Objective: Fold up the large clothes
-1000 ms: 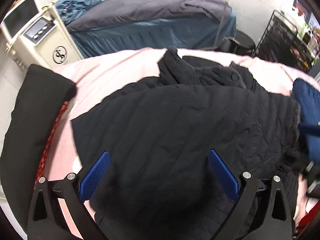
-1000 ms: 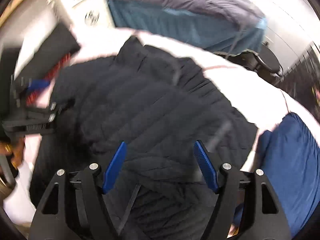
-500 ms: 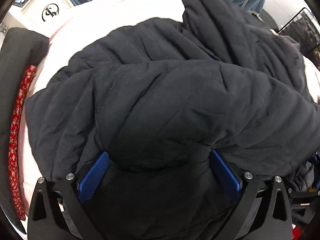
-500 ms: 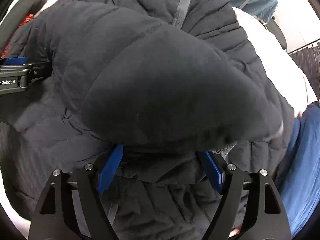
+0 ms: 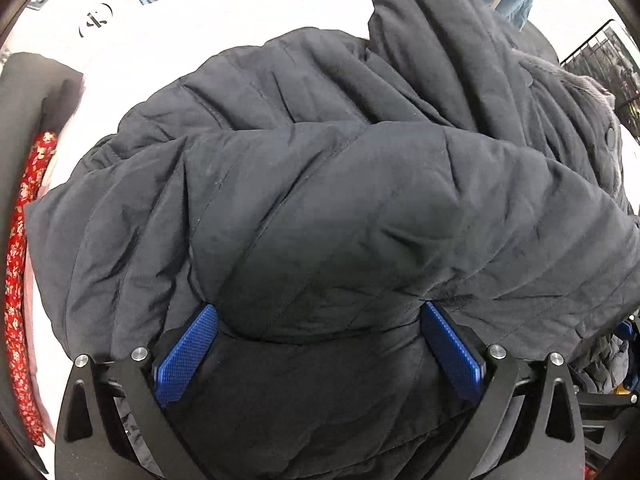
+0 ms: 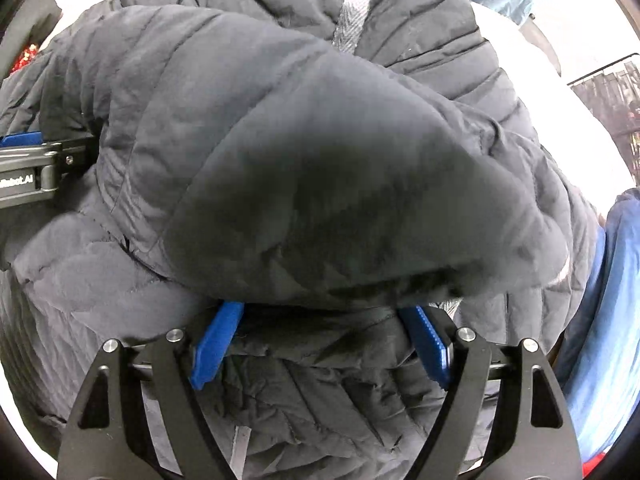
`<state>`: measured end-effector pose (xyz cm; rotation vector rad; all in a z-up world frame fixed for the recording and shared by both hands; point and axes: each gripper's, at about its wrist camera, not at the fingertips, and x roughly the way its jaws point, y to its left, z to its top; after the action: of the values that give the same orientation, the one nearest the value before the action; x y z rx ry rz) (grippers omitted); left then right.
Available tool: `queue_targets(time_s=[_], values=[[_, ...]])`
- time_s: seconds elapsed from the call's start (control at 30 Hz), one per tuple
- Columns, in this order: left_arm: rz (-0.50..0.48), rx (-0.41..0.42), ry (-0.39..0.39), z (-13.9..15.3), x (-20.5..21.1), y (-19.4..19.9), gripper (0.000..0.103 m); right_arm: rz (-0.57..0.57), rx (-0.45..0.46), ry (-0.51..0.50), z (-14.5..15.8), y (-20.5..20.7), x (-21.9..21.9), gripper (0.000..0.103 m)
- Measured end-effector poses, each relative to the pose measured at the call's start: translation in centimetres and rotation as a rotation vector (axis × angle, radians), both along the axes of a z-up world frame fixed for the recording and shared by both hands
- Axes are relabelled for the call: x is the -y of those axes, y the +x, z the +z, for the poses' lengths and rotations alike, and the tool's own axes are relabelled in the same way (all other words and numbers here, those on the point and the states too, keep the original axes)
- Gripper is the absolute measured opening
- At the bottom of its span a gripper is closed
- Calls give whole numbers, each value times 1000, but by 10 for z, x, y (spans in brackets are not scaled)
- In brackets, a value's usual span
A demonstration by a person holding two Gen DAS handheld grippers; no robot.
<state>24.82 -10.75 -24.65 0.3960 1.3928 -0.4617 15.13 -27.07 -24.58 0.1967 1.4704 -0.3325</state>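
Since the black padded jacket (image 5: 320, 200) is soft, bulky and springy, its folded edge, bulging between both grippers' wide-spread jaws at lower centre, is best gripped.

A bulky black quilted padded jacket (image 5: 340, 200) is lying heaped across a white-covered bed (image 5: 224, 12), its thick folded edge bulging between the spread blue-padded fingers of the left gripper (image 5: 320, 332), while a red floral cloth strip (image 5: 20, 264) is running along the left edge.
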Motion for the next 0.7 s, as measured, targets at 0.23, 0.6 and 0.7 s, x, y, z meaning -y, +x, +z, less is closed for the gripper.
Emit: queue_targets(time_s=[0.23, 0.6, 0.7], values=[[-22, 135, -57, 28, -34, -38, 98, -111, 58, 25, 34, -28, 1, 79], [85, 190, -14, 71, -151, -116, 97, -167, 239, 125, 80, -167, 8, 79], [119, 165, 30, 67, -195, -139, 97, -225, 240, 180, 68, -226, 8, 79]])
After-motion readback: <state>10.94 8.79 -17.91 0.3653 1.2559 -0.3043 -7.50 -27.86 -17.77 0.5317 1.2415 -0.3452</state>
